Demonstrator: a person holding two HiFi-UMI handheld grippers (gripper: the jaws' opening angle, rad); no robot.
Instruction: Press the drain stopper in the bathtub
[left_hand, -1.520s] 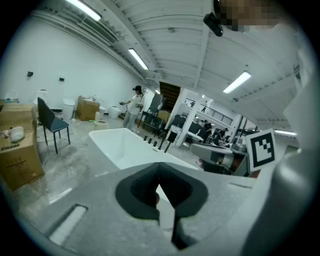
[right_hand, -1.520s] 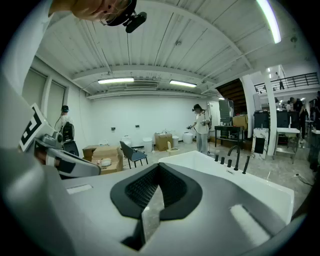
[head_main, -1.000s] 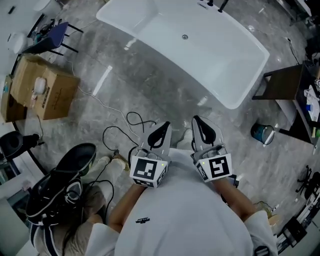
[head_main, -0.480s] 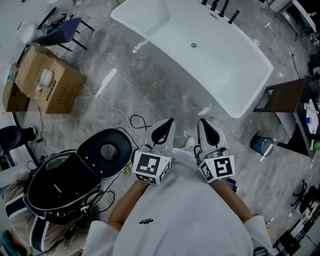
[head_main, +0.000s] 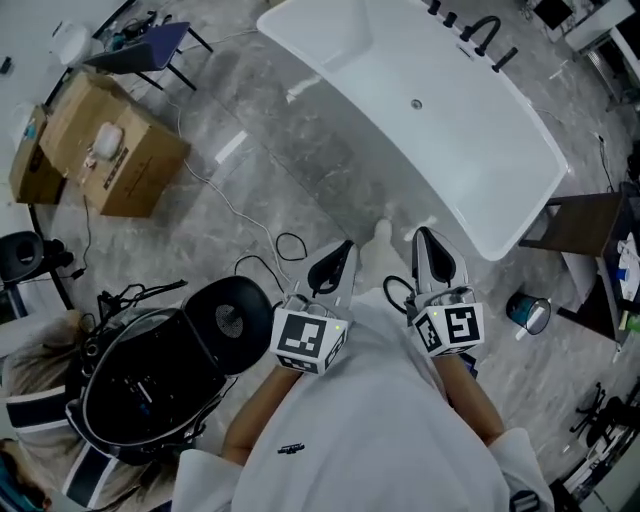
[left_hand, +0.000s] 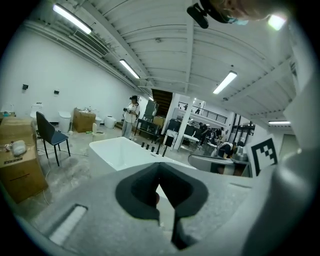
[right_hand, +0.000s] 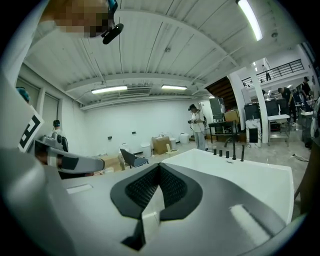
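Note:
The white bathtub (head_main: 450, 130) stands on the grey floor ahead of me, with the small round drain stopper (head_main: 417, 103) in its bottom and black taps (head_main: 480, 35) on its far rim. I hold both grippers close to my chest, well short of the tub. The left gripper (head_main: 335, 262) is shut with nothing in it, and so is the right gripper (head_main: 432, 250). In the left gripper view the left gripper (left_hand: 160, 167) points at the tub (left_hand: 120, 152). In the right gripper view the tub (right_hand: 240, 175) lies beyond the right gripper (right_hand: 160, 167).
Cables (head_main: 285, 245) trail over the floor between me and the tub. A cardboard box (head_main: 115, 145) and a dark chair (head_main: 150, 45) stand at the left. Black equipment (head_main: 150, 370) sits at my left side. A dark side table (head_main: 585, 235) and a paint can (head_main: 527, 310) are at the right.
I have moved closer to the tub, which now sits nearer and further right in the head view. Both grippers stay shut in front of my chest.

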